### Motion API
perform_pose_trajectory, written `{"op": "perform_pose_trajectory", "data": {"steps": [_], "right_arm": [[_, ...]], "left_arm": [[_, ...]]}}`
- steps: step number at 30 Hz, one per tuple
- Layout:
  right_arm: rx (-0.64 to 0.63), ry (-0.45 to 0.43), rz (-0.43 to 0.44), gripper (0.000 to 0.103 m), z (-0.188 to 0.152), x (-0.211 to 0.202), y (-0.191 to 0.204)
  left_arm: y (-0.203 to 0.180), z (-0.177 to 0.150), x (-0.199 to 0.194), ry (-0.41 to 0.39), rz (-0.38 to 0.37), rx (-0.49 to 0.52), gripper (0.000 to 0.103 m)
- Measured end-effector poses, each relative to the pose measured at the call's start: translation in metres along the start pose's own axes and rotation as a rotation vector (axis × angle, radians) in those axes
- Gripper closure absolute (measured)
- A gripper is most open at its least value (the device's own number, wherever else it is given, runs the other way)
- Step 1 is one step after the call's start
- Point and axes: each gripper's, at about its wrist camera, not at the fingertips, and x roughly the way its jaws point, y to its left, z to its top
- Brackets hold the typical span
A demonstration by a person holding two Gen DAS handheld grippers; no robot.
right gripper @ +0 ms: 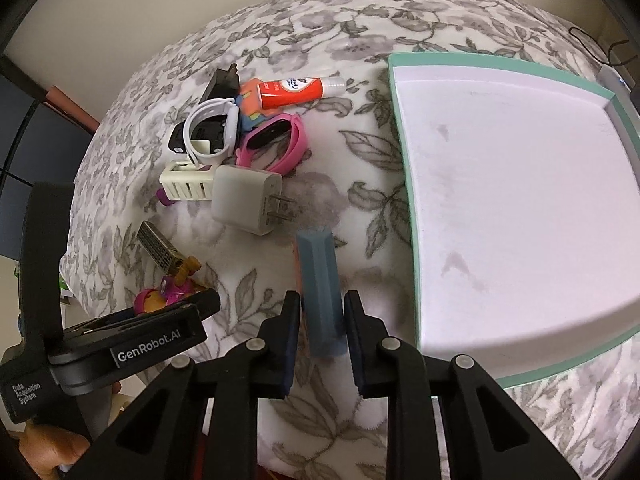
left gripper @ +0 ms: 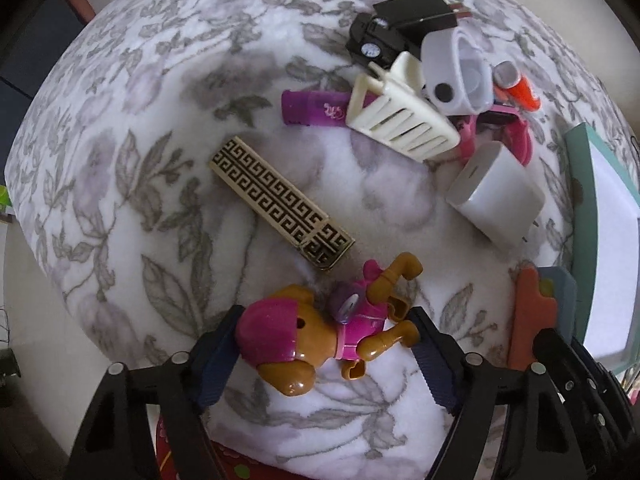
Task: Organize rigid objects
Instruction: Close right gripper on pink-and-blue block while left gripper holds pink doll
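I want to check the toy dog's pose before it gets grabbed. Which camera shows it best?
The left wrist view: the toy dog lies on its side, whole and close, between the open left gripper's fingers. The right wrist view shows only a small pink and brown part behind the left gripper's body.

Fuzzy floral blanket (left gripper: 120, 160) (soft cloth) — glossy plastic toy dog (left gripper: 312, 340), matt paper-lined box (right gripper: 520, 200).

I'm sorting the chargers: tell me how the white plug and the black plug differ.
The white plug lies alone on the blanket, prongs toward the box; the black plug sits at the pile's far end, partly hidden by the white band. White looks bulkier. Both have two bare prongs.
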Motion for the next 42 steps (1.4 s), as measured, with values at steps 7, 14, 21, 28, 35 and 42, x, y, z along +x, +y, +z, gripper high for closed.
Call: {"op": "perform_pose_trajectory", "data": {"steps": [7, 14, 21, 28, 35, 42], "right_arm": [[-0.007, -0.014, 0.002, 0.084, -0.001, -0.010, 0.001], [-0.023, -0.027, 0.007, 0.093, -0.001, -0.020, 0.002], [-0.037, 0.015, -0.020, 0.093, -0.003, -0.006, 0.006], [-0.033, 0.008, 0.007, 0.093, 0.000, -0.005, 0.007], [-0.009, -0.035, 0.000, 0.070, 0.010, -0.015, -0.002], [-0.051, -0.042, -0.061, 0.054, 0.015, -0.008, 0.000]], "left_arm": [[-0.006, 0.000, -0.011, -0.026, -0.029, -0.014, 0.021], [-0.012, 0.001, -0.033, -0.098, -0.060, -0.031, 0.021], [-0.013, -0.001, -0.042, -0.096, -0.060, -0.015, 0.021], [-0.006, 0.003, -0.034, -0.084, -0.058, -0.036, 0.021], [-0.005, 0.002, -0.033, -0.077, -0.066, -0.060, 0.021], [-0.001, 0.004, -0.035, -0.077, -0.084, -0.043, 0.021]]}}
